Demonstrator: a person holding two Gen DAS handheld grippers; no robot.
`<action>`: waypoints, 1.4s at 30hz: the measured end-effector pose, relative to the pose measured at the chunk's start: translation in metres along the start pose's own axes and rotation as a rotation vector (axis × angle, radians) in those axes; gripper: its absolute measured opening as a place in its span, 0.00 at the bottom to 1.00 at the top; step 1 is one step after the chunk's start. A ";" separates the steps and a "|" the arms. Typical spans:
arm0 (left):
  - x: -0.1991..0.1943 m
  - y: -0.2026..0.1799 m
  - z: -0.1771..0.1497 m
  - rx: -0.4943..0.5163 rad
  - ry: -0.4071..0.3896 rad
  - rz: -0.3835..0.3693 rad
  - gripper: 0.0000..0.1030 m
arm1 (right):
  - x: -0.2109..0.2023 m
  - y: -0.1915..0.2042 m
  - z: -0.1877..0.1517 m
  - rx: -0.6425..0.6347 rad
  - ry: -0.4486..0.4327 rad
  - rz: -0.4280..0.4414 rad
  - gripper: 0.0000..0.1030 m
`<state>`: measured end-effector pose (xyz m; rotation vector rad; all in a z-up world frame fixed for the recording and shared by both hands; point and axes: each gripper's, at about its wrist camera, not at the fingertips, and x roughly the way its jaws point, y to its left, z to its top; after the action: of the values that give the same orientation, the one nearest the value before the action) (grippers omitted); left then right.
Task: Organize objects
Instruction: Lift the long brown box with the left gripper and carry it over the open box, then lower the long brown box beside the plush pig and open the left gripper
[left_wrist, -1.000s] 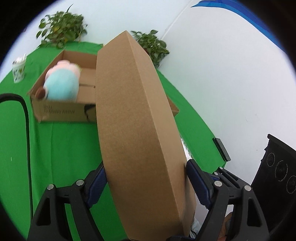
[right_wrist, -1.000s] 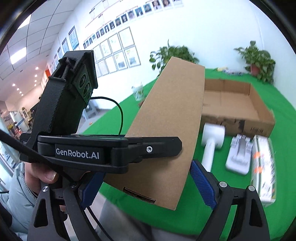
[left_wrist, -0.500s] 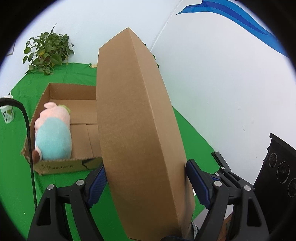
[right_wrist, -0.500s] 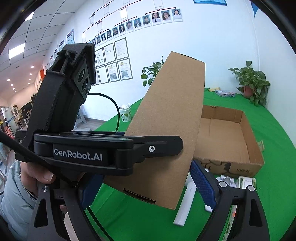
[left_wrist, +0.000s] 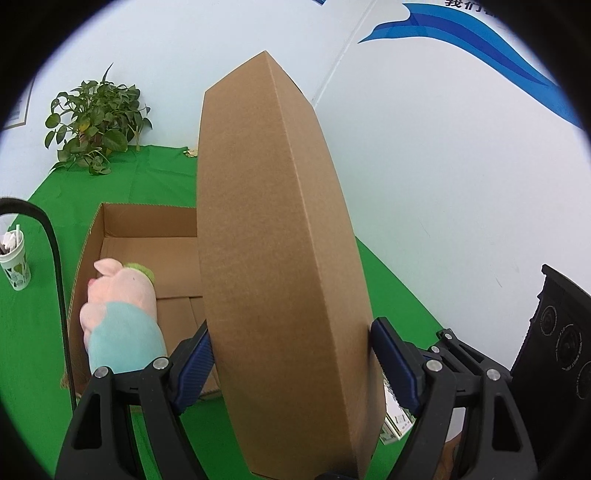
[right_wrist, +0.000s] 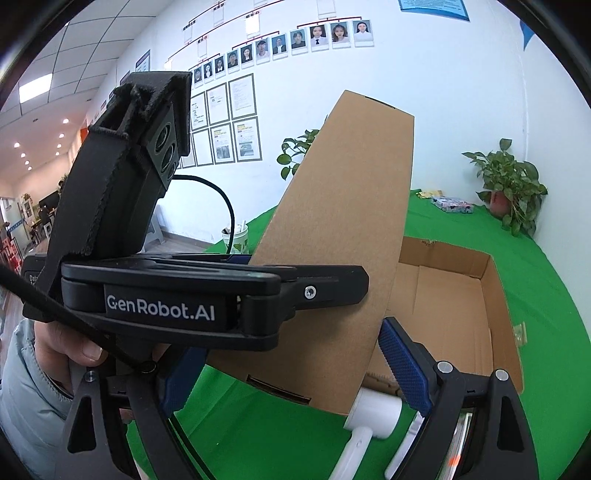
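Note:
My left gripper is shut on a flat closed cardboard box and holds it upright in the air over the green table. The same box shows in the right wrist view with the left gripper clamped across it. My right gripper stands wide open around the box's lower end; contact is unclear. Behind it lies an open cardboard tray with a pink and blue plush toy inside. The tray's right half shows bare.
A white hand-held device and packaged items lie on the green cloth in front of the tray. A paper cup stands at the left. Potted plants sit along the white wall. A black cable crosses left.
The left gripper has carried the held box closer to the open tray. In both views the tray and plush have drawn nearer and lower. The grip has not changed.

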<state>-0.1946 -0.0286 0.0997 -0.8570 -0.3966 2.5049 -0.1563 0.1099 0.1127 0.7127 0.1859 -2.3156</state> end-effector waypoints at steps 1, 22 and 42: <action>0.002 0.005 0.004 -0.006 -0.001 0.004 0.79 | 0.006 -0.001 0.006 -0.003 0.003 0.002 0.86; 0.069 0.072 0.021 -0.101 0.088 0.075 0.78 | 0.131 -0.019 0.035 0.045 0.123 0.065 0.85; 0.111 0.095 0.004 -0.159 0.258 0.198 0.79 | 0.214 -0.057 0.024 0.199 0.261 0.167 0.82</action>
<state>-0.3059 -0.0540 0.0084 -1.3234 -0.4461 2.5185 -0.3341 0.0199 0.0134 1.0894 0.0118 -2.0954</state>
